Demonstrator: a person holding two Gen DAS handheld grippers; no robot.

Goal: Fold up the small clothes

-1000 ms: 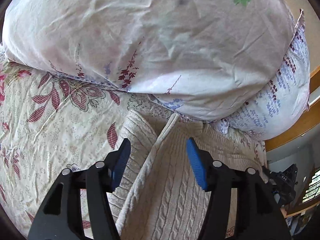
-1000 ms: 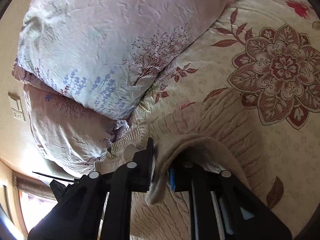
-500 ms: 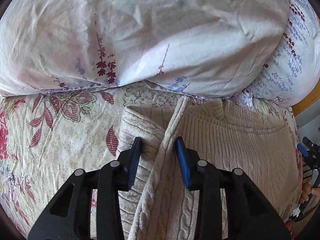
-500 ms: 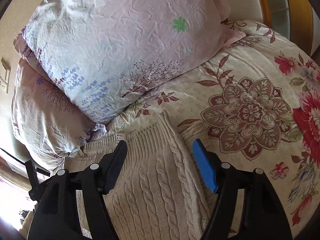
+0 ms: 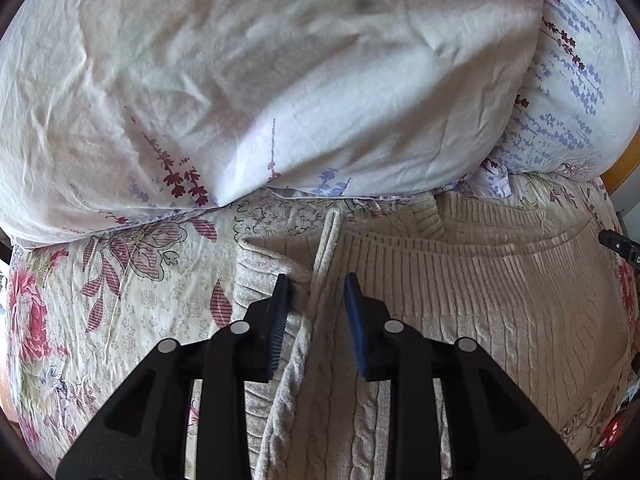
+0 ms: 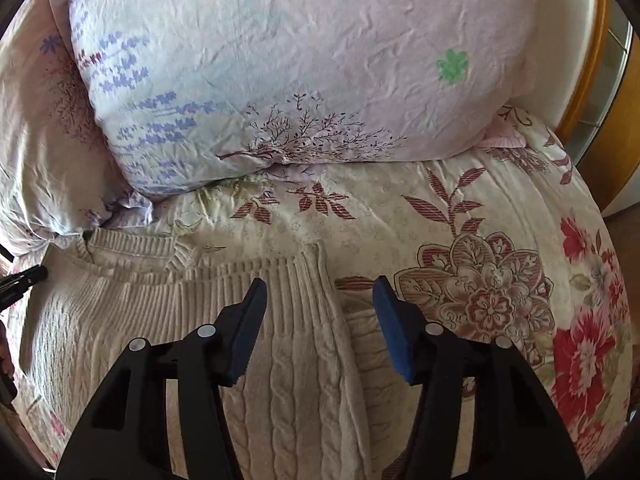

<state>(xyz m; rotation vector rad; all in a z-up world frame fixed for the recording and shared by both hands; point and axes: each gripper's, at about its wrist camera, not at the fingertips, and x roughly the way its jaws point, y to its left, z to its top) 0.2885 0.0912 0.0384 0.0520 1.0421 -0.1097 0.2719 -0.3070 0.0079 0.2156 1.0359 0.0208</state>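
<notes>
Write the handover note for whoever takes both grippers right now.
Left gripper: jaws closing around a raised fold edge of the beige knit sweater; pads not yet pressing.
Right gripper: jaws closing, holds nothing, over the folded-in right edge.
Sweater lies on the floral bedspread below the pillows.
Done: right side folded in.
Left: fold the left side, then finish.

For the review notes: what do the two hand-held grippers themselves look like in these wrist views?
Both look alike. The left hand-held gripper and right hand-held gripper each have two matte black fingers with triangular cut-outs, round silver rivets at the joints, and blue ribbed pads on the inner faces. No cables, markings or sleeves show.
</notes>
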